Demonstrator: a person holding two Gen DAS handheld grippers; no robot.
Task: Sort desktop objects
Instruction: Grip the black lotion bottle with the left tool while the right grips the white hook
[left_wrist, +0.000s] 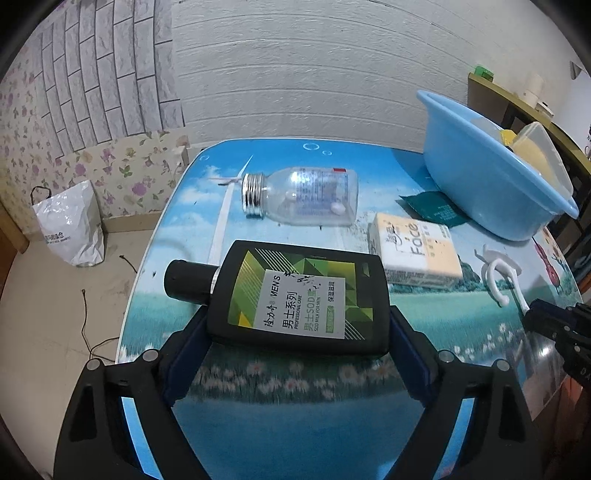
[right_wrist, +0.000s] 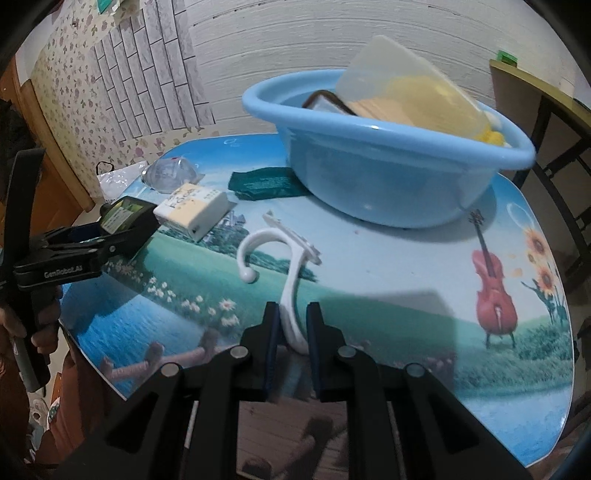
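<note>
A black lotion bottle (left_wrist: 295, 295) with a green label lies crosswise between the fingers of my left gripper (left_wrist: 299, 317); the pads press on its two sides, cap to the left. In the right wrist view the same bottle (right_wrist: 125, 214) sits in the left gripper (right_wrist: 122, 230) at the table's left edge. My right gripper (right_wrist: 291, 314) is shut on the stem of a white plastic hook (right_wrist: 291, 266), whose curl rests on the table. The blue basin (right_wrist: 369, 173) stands behind it, holding a clear lidded box and other items.
A tissue pack (left_wrist: 417, 254), a clear bottle (left_wrist: 306, 195) on its side and a dark green sachet (left_wrist: 436, 210) lie between the bottle and the basin (left_wrist: 480, 177). A white bag (left_wrist: 70, 225) is on the floor at left. A wooden shelf (right_wrist: 535, 96) stands right of the table.
</note>
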